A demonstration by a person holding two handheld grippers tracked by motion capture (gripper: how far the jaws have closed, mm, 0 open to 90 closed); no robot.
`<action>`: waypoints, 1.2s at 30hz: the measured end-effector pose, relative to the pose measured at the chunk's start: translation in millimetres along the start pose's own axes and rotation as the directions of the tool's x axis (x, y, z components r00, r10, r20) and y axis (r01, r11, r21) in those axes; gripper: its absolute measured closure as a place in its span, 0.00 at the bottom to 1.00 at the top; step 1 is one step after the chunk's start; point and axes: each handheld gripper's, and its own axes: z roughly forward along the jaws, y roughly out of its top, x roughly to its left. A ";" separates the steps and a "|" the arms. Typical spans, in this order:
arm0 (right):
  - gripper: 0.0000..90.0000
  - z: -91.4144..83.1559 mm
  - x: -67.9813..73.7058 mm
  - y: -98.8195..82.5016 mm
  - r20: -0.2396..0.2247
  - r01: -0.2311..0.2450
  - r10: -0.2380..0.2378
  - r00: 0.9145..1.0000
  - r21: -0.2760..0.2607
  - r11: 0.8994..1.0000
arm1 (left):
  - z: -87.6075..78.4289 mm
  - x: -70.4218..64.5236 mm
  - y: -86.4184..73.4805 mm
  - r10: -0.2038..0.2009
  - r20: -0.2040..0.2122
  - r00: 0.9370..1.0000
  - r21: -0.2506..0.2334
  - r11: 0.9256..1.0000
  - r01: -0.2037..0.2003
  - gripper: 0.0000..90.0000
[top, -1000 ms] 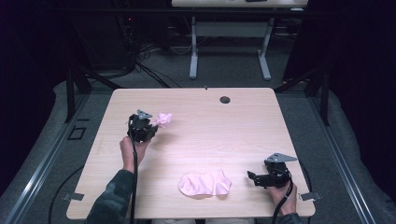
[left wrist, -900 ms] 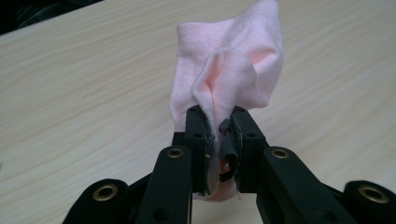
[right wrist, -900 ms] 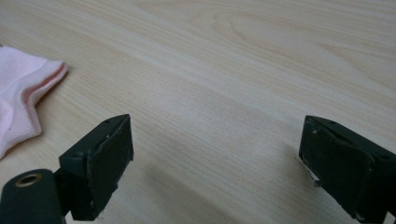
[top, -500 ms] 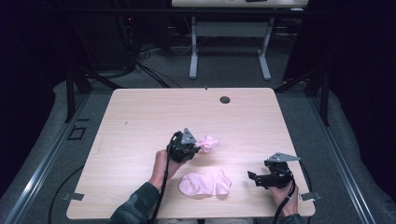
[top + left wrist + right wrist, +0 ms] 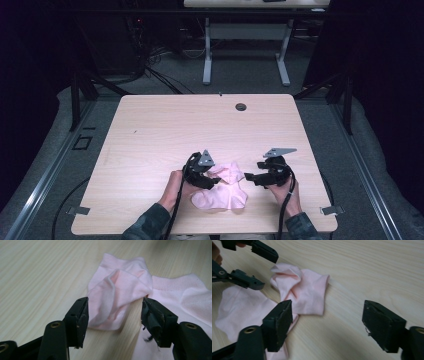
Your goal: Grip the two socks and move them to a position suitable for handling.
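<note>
Left gripper (image 5: 212,176) jaws, just opening, stand apart around the crumpled sock (image 5: 120,292); right gripper (image 5: 248,176) jaws stand wide, just narrowing, empty.

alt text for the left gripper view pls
The left tongs stand open on either side of a crumpled pink sock on a pale wooden table, their jaws having just opened and not pressing on it. A second pink sock lies flat at the right, touching the first.

Two small pale pink knitted cotton socks (image 5: 223,187) lie on one light wooden table (image 5: 165,125); two black two-jaw grippers (image 5: 212,177) are present.
</note>
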 end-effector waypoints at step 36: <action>0.41 8.4 16.6 14.6 0.067 0.163 -0.161 0.985 -0.025 0.986 | -23.9 25.5 -44.3 -0.145 -0.032 0.989 0.037 0.989 0.146 0.95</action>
